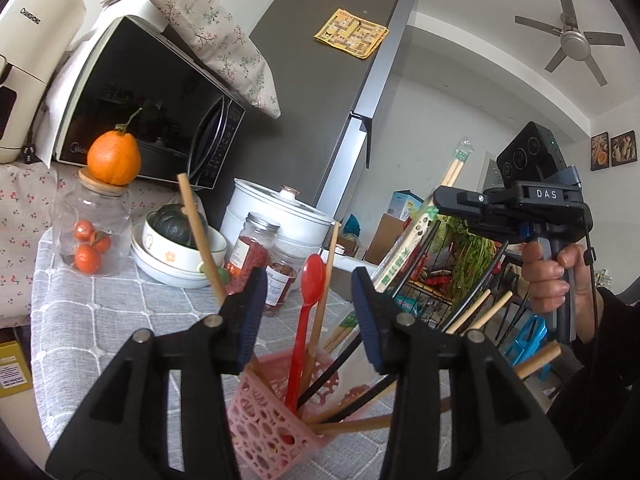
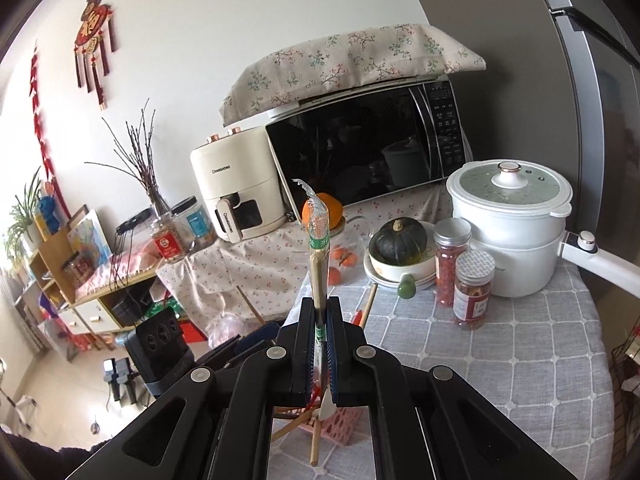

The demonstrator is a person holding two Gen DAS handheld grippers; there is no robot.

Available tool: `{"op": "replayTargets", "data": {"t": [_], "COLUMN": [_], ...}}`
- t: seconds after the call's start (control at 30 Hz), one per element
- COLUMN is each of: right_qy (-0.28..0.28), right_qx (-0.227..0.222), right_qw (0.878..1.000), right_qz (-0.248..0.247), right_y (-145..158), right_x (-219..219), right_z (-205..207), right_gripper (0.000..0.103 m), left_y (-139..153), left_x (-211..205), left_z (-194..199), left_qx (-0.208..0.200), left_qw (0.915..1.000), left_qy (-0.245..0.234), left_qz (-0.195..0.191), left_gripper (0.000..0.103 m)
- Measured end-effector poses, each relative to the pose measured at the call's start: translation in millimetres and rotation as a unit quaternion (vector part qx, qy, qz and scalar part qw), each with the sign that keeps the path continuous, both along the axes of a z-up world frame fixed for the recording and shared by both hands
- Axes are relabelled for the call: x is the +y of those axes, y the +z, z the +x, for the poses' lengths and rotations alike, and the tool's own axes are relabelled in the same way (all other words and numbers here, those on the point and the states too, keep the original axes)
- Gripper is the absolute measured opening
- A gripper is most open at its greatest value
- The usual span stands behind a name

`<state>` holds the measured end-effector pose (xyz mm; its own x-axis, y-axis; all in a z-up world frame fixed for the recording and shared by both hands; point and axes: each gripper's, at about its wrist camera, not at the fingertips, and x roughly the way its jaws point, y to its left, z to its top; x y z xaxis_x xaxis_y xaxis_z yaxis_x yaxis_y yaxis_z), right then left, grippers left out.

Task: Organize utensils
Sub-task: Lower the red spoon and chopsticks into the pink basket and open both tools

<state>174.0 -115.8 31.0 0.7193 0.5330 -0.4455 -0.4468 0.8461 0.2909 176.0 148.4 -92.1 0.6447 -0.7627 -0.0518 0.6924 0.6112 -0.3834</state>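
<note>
Two grippers were in our hands over the table (image 2: pixel 520 344) with its grey checked cloth. Our left gripper (image 1: pixel 310 312) had its jaws partly apart, with nothing pressed between the blue pads (image 1: pixel 252 312). Just below and beyond those pads stood the pink basket (image 1: pixel 264 416), a perforated plastic holder on the cloth. In it we saw a red spoon (image 1: pixel 308 312) standing upright, framed between the two fingers without touching either, and several wooden chopsticks (image 1: pixel 200 240) leaning out at different angles, along with a few dark ones.

Our right gripper (image 2: pixel 320 344) was clamped tight on a wrapped pair of chopsticks (image 2: pixel 318 256), still in their clear sleeve with a green band. The pair stood nearly upright between the pads, its crinkled plastic top well above the fingertips, its lower end hanging beneath the jaws over the pink basket. In the left wrist view, we could see that same right gripper off to the side, a hand (image 1: pixel 552 276) wrapped around its handle.

Behind the basket sat two jars (image 2: pixel 464 276), a bowl with a dark green squash (image 2: pixel 396 244), and a white pot (image 2: pixel 516 232).
</note>
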Motion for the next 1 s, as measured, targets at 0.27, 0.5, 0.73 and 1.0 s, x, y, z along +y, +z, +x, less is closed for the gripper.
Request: {"op": "replayTargets", "data": {"t": [0.27, 0.5, 0.73, 1.0], "right_qy": [0.03, 0.002, -0.027, -0.068], "right_qx": [0.061, 0.046, 0.02, -0.009], "right_qw": [0.998, 0.998, 0.998, 0.996], "right_qz": [0.006, 0.035, 0.052, 0.049], "right_y": [-27.6, -14.0, 8.5, 30.4], "right_x": [15.7, -5.8, -28.3, -51.6], "right_z": [23.2, 15.2, -12.9, -63.3], "right_gripper": [0.011, 0.039, 0.054, 0.071], "left_y": [-3.5, -0.7, 24.6, 65.2], "left_x": [21.5, 29.1, 30.5, 25.7], "left_z": [-7.8, -17.9, -46.7, -92.0], "left_qx": [0.039, 0.085, 0.098, 0.111], "left_qw": [0.9979, 0.9895, 0.981, 0.965], "left_qy": [0.047, 0.1, 0.138, 0.19], "left_qz": [0.022, 0.059, 0.095, 0.143], "left_gripper": [0.055, 0.06, 0.073, 0.093]}}
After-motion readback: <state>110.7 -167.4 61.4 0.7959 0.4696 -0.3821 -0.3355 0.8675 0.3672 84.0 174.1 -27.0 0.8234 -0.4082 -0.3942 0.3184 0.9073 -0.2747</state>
